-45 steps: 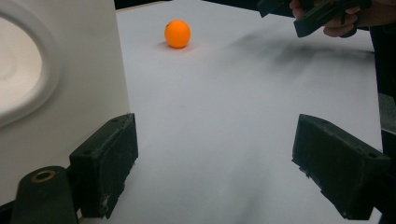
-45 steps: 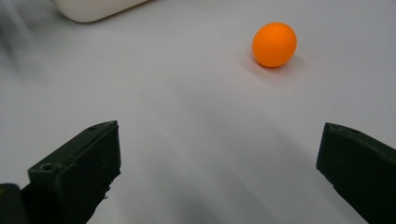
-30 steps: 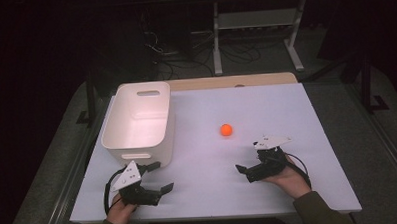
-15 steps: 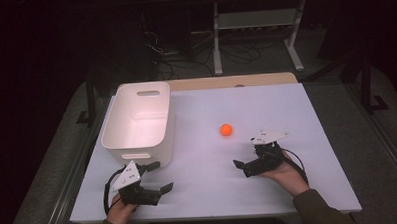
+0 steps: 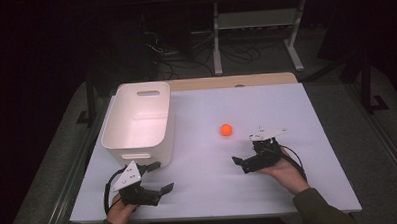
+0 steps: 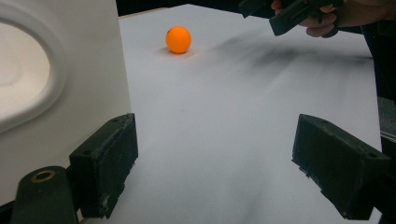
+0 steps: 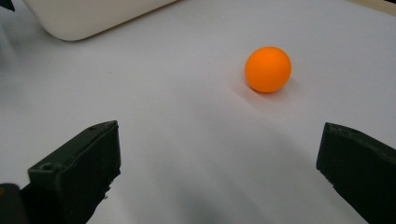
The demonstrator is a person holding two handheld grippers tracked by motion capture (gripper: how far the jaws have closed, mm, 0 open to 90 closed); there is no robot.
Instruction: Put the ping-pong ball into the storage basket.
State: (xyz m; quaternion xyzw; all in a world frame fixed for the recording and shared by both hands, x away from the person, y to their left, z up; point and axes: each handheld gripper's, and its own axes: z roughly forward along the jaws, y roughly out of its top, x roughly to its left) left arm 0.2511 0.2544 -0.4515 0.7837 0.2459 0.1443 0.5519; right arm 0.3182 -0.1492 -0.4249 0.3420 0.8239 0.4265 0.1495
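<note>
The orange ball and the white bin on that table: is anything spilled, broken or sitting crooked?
Nothing stands out. The orange ball rests whole on the white table, apart from the white bin, which stands upright. The right claw and left claw are open, holding nothing.

High view looks down — both tongs' cameras, low, share the ball (image 5: 226,130).

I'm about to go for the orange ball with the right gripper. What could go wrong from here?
1. The orange ball lies loose on the smooth white table, off-centre toward one jaw of the open right gripper; a jaw that touches first may roll it away.
2. The white bin has tall walls; a low carry could knock the ball against its rim.
3. The left gripper sits close beside the bin and could nudge it.
</note>
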